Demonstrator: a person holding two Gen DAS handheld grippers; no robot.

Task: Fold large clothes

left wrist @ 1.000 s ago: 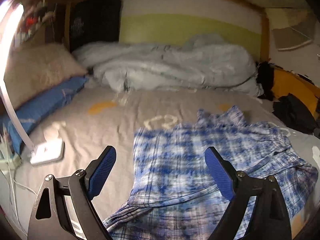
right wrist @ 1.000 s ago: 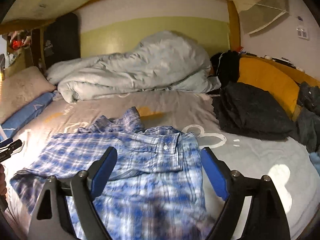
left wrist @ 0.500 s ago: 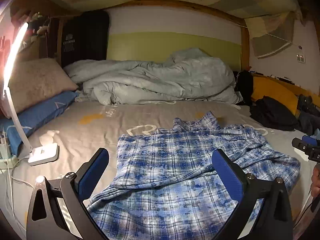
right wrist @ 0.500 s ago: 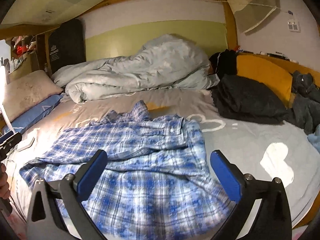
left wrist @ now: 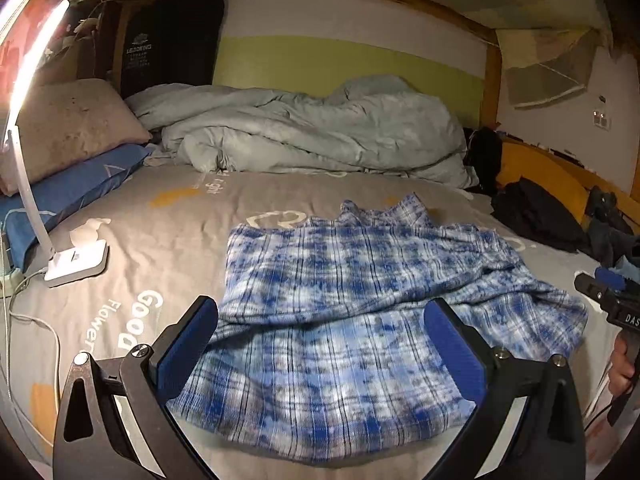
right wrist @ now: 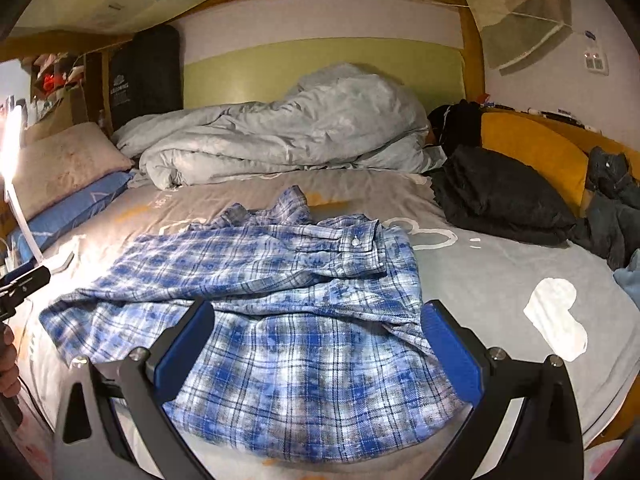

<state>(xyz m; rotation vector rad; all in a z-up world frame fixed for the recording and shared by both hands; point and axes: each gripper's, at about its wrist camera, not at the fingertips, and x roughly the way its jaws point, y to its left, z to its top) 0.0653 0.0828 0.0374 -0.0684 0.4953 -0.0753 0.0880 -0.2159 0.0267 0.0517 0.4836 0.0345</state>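
Shirt is lying on the bed, blue-and-white plaid, spread across the near half of the grey sheet, closest hem just short of the bed's front edge.

Progress, judged from how it lies: some folding looks started. One layer is doubled over across the middle, making a ridge running side to side in both views. In the right wrist view a cuff or placket with a white button is showing on top, at the far right. A collar or sleeve end is poking up at the far side. Edges are uneven and the top layer is rumpled, so nothing is reading as a finished, squared packet.

Left gripper is hovering over the near left part of the shirt, jaws spread wide, nothing between the pads. Right gripper is doing the same over the near right part, also wide apart and empty. Neither is touching cloth as far as can be told.

Left to do, likely: smoothing, bringing the sides in, then a final fold.

Elsewhere: duvet bunched at the headboard, dark clothes piled at the right, lamp lit at the left.
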